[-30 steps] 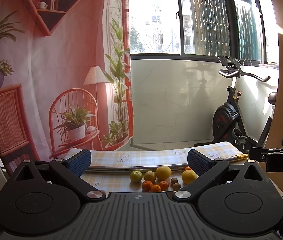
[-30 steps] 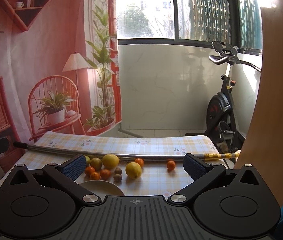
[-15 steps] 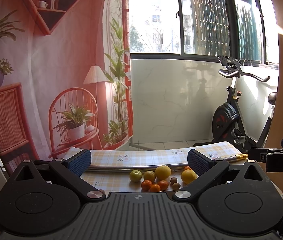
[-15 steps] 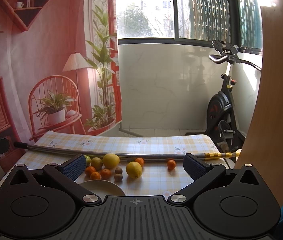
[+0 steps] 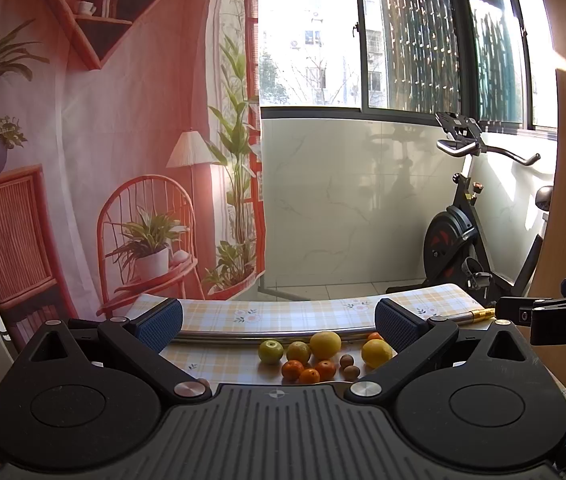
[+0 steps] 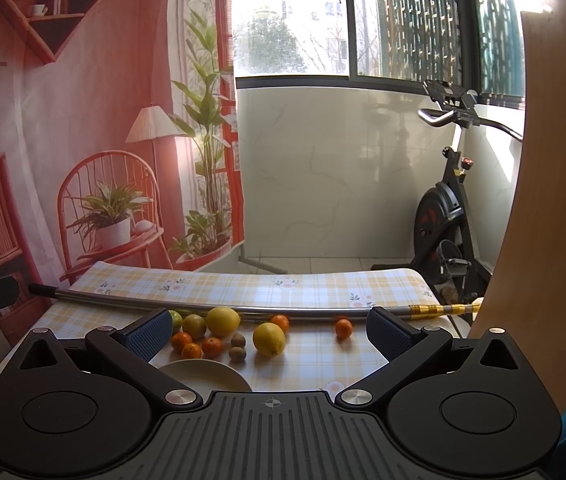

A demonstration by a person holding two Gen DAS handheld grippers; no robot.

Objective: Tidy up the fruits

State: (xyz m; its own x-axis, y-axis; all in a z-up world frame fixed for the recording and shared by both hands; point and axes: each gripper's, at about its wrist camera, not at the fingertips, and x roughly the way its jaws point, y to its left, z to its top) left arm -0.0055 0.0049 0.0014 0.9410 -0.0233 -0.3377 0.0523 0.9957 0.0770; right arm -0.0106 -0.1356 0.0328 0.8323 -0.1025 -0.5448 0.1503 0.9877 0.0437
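Clearly both tools, left tool [image 5: 279, 322] and right tool [image 6: 269, 328], gape apart, empty; best approach lower-centre lemon [image 6: 269, 339] squarely, then bowl [image 6: 203, 374]

The fruits [image 6: 223, 334] lie in a loose cluster on the worktop [image 6: 315, 356], just before a pole [image 6: 243, 307] that runs across it from left to right. In the right wrist view a bowl [image 6: 203, 374] sits nearest the camera, before the cluster. Behind the bowl are three mandarins [image 6: 197, 346], with two kiwis [image 6: 238, 347] to their right and a lemon [image 6: 269, 339] further right. Behind these, beside the pole, lie two apples [image 6: 189, 322] and a second lemon [image 6: 223, 321]. One mandarin [image 6: 281, 321] touches the pole behind the first lemon; another [image 6: 344, 328] lies apart to the right. Beyond the worktop, a backdrop [image 6: 83, 120] hangs left and an exercise bike [image 6: 447, 216] stands right.
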